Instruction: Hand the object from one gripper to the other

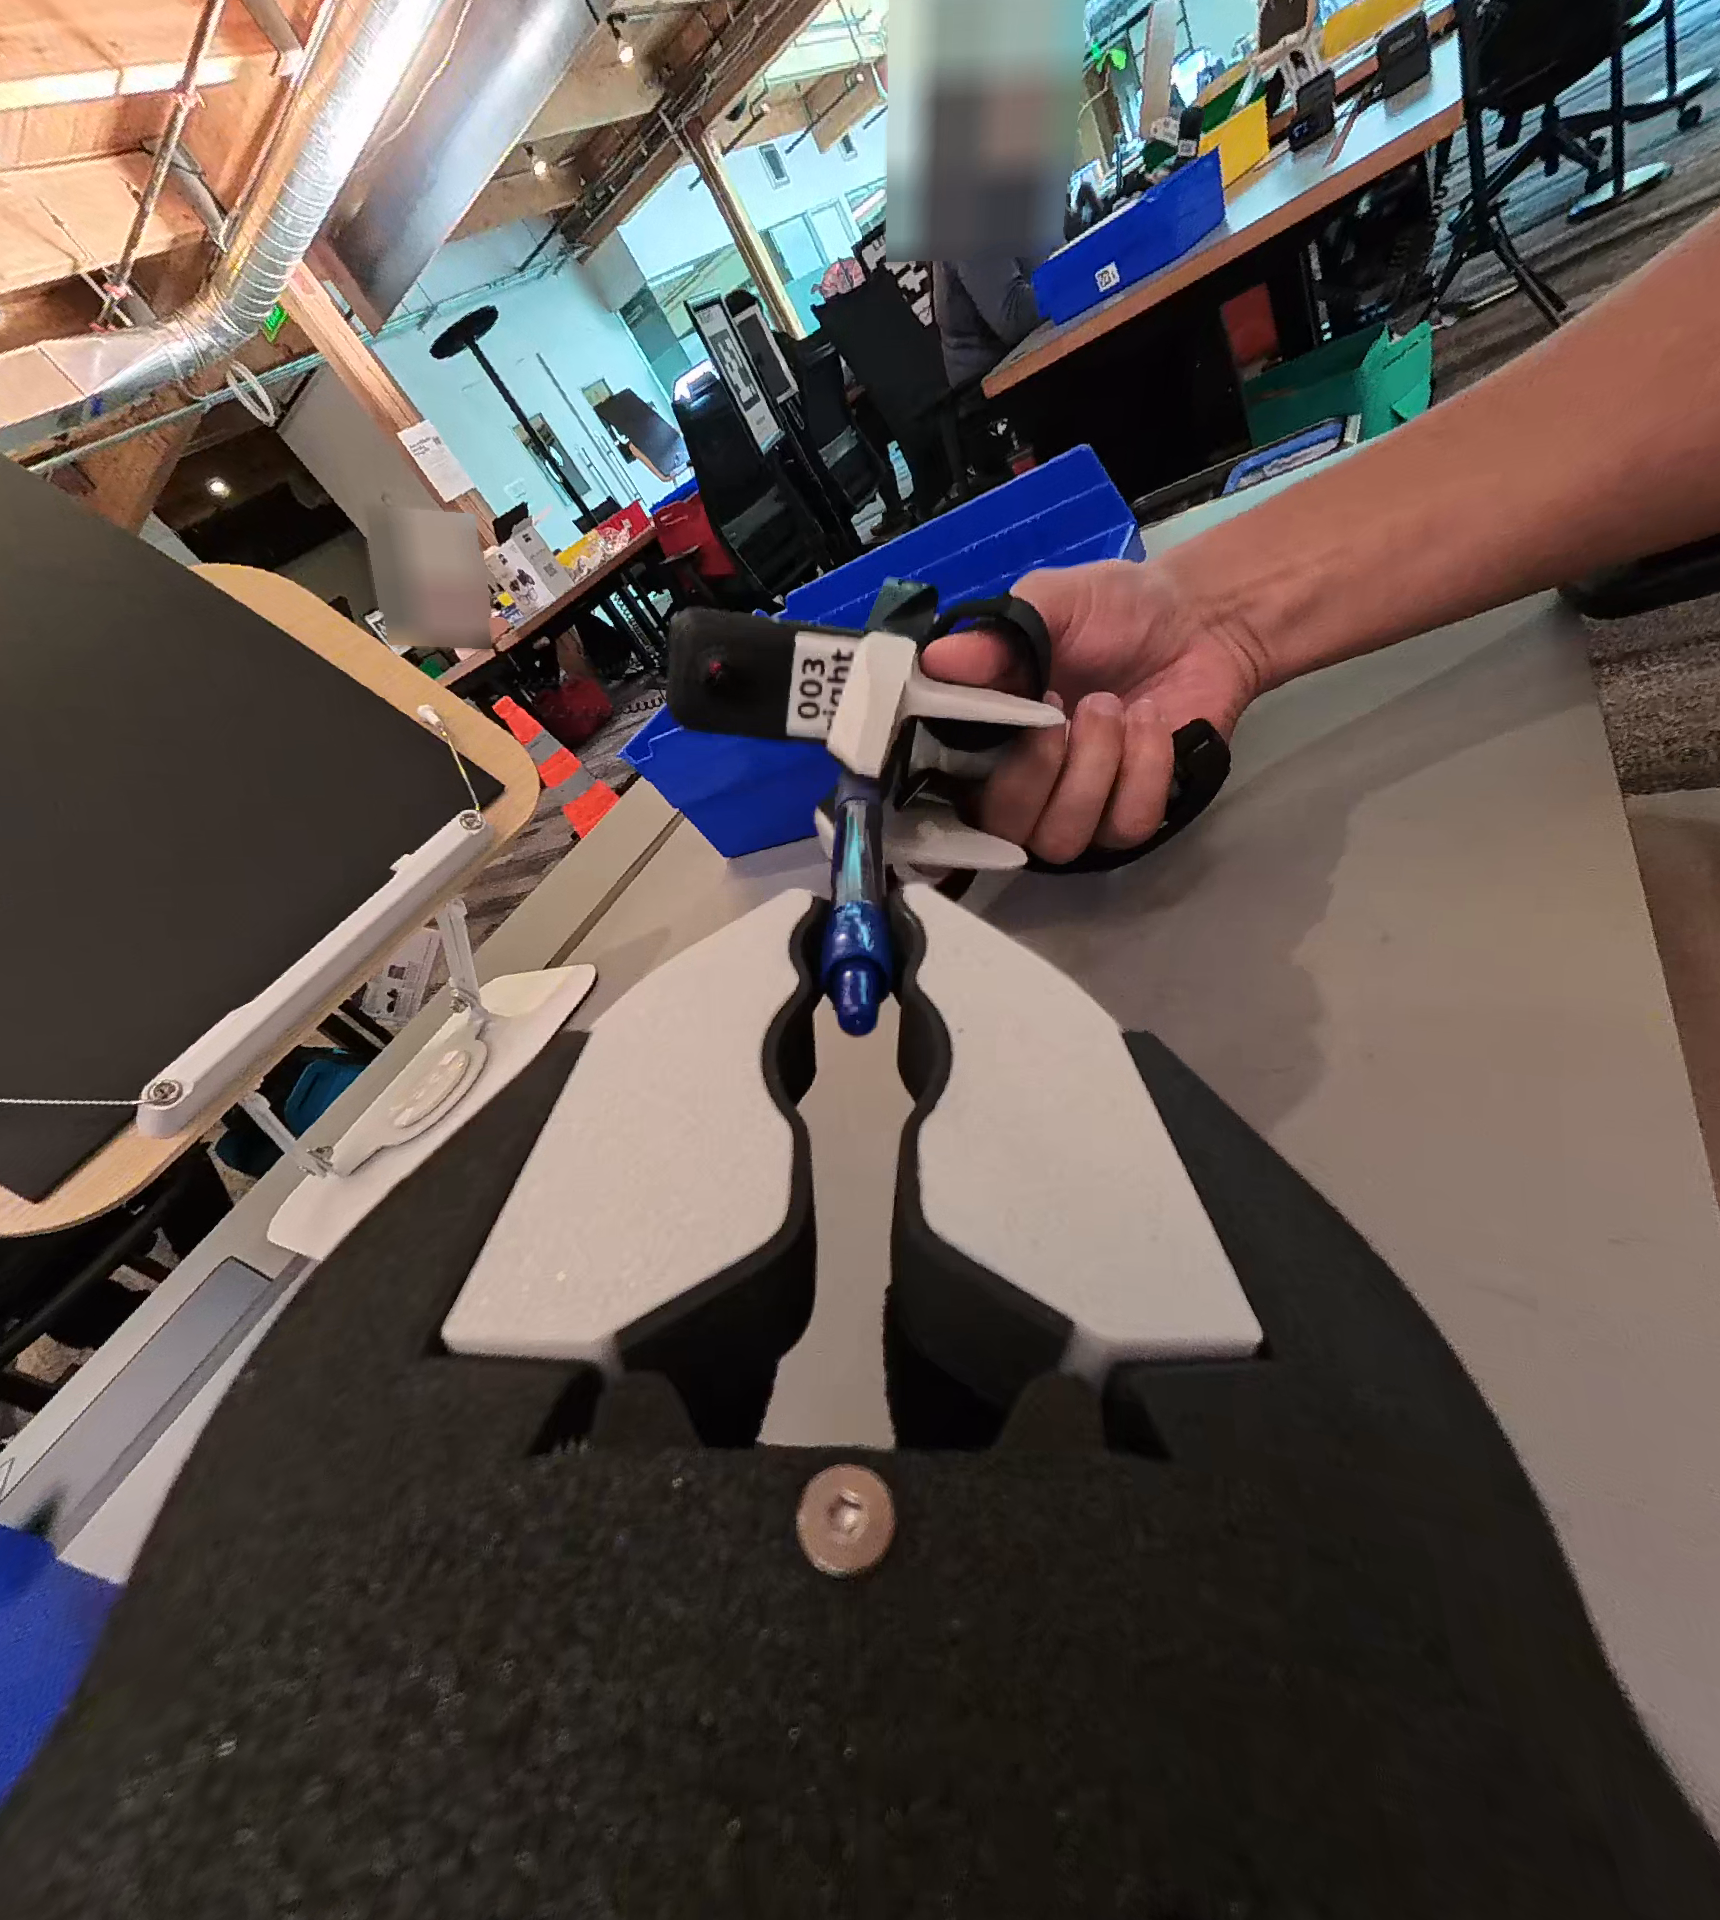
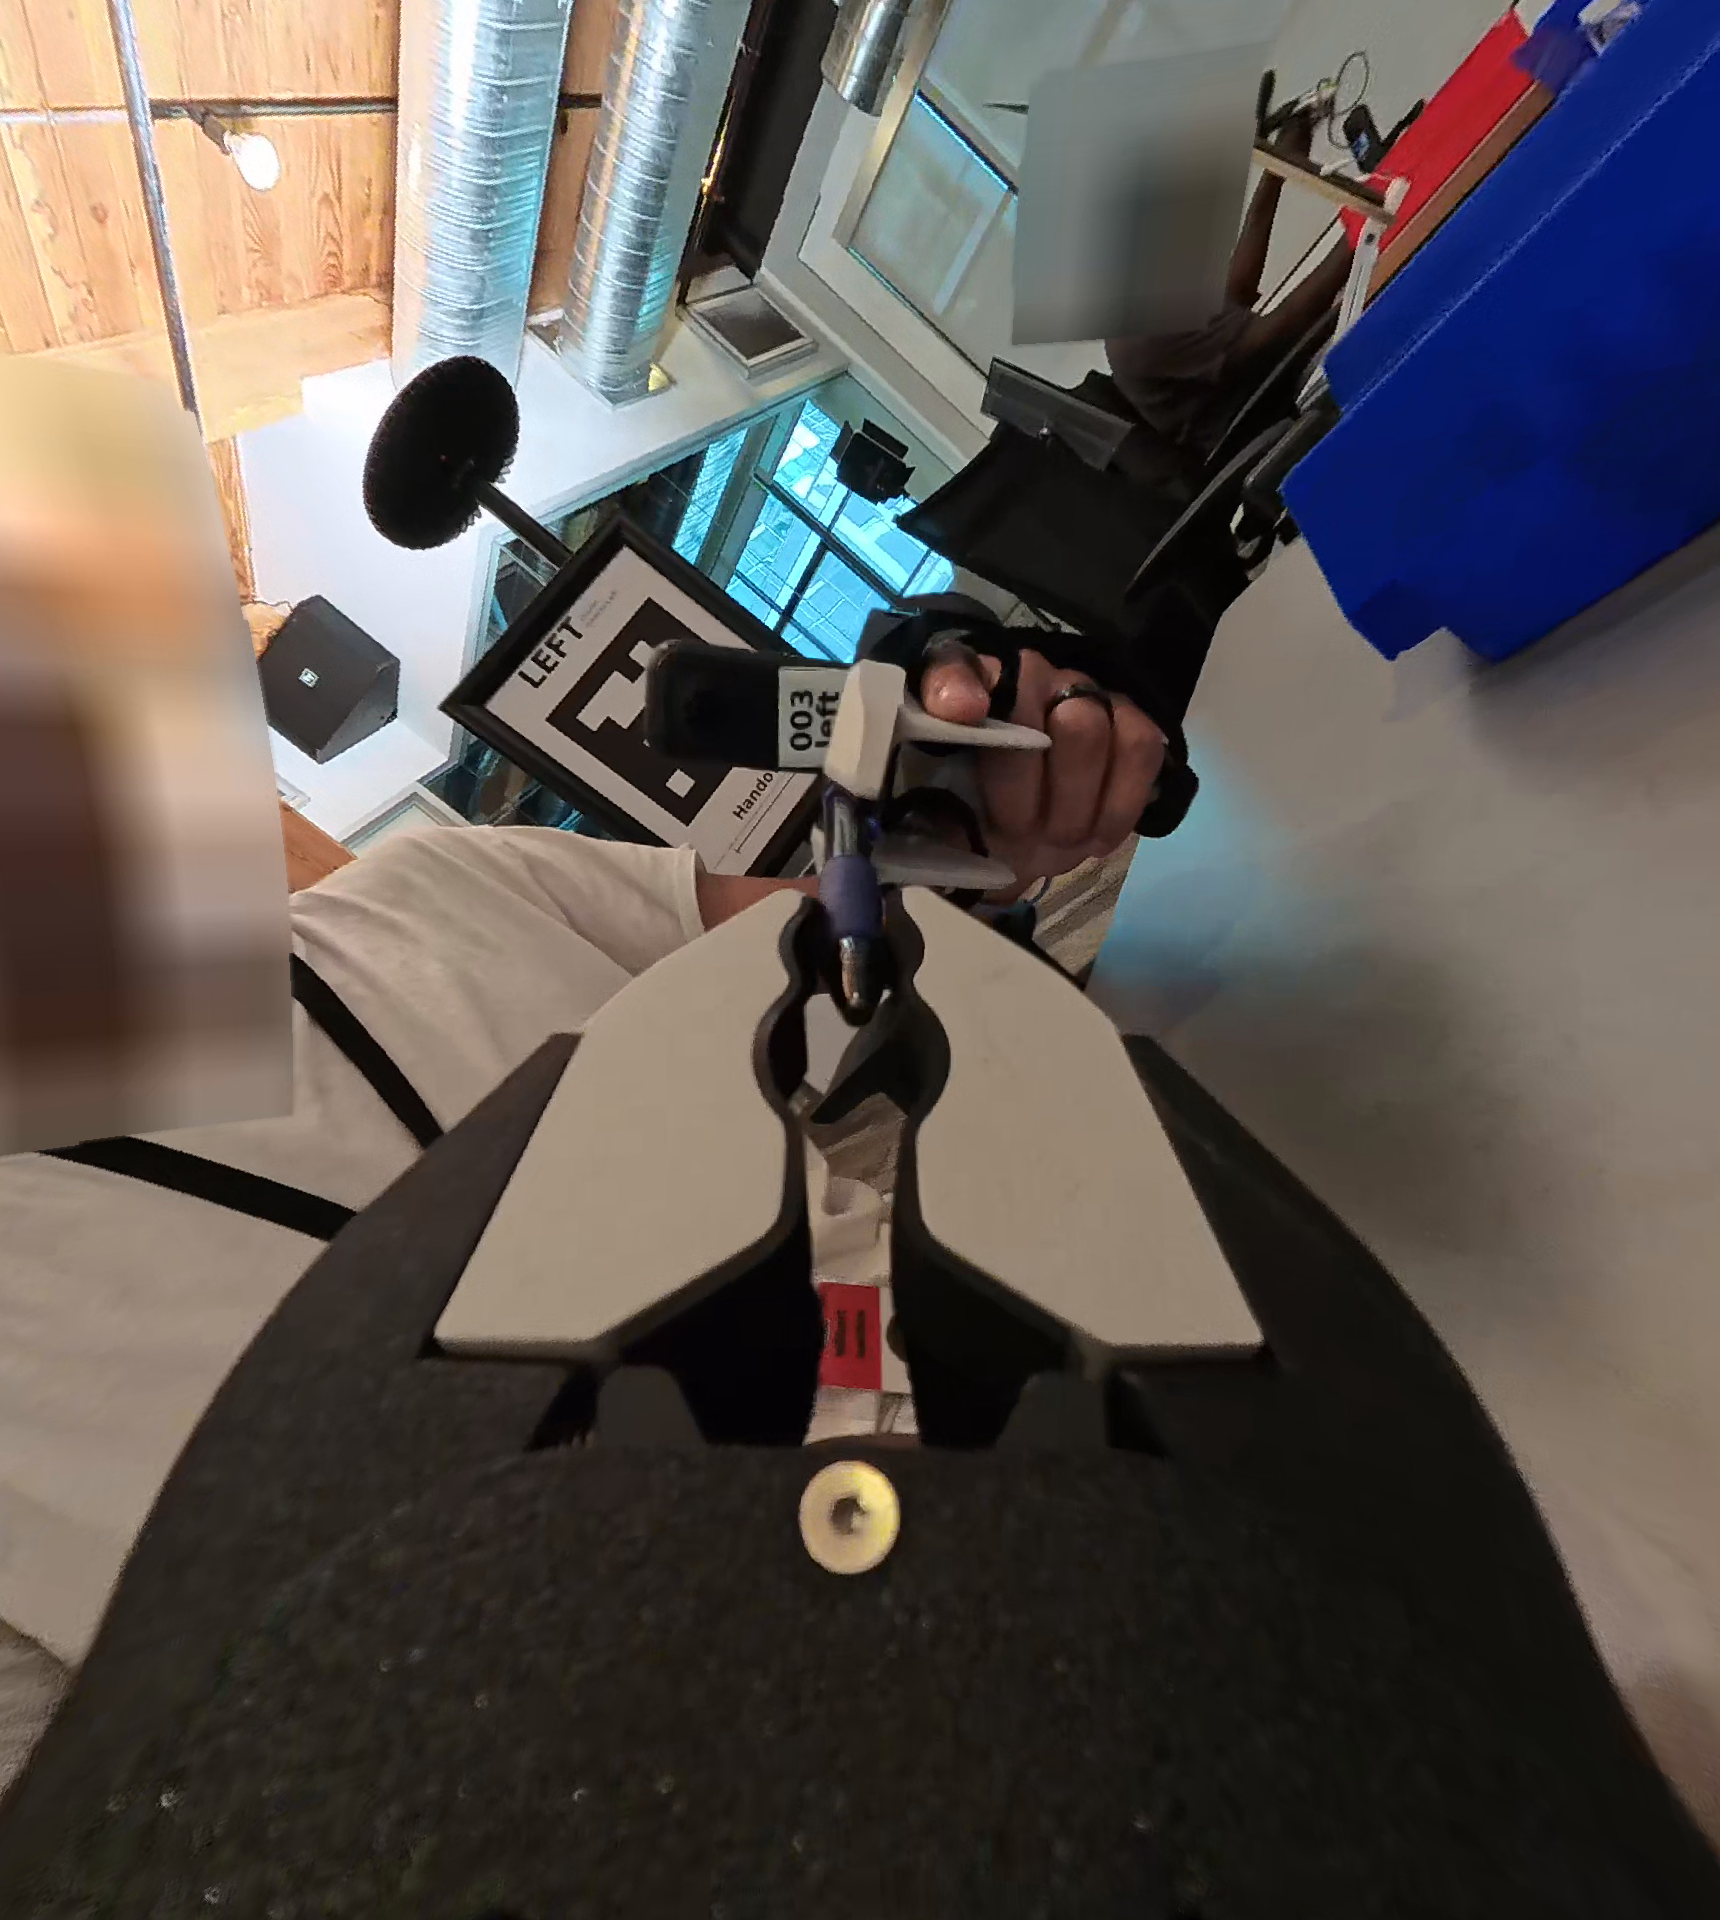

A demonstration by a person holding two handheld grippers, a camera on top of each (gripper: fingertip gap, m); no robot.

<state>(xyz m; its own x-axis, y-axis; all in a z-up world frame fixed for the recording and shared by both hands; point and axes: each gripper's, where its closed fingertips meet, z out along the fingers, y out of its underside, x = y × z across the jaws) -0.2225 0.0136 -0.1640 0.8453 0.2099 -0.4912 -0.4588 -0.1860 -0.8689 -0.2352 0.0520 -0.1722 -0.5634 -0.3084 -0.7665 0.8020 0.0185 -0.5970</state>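
A blue pen (image 1: 854,971) spans between my two grippers, which face each other tip to tip above the grey table (image 1: 1407,1039). In the left wrist view my left gripper (image 1: 856,940) is shut on the pen's blue capped end, and the right gripper (image 1: 923,779), held by a bare hand, grips the clear barrel farther off. In the right wrist view my right gripper (image 2: 854,940) is closed around the pen (image 2: 854,894) near its metal tip, and the left gripper (image 2: 923,805) holds it from the far side.
A blue bin (image 1: 939,644) stands on the table behind the right gripper. A tilted dark board on a white stand (image 1: 212,831) is at the left. A person in a white shirt (image 2: 420,987) is close behind the left gripper. Another blue bin (image 2: 1583,343) sits at the upper right. My right fingertips sit around 5 centimeters from my left ones.
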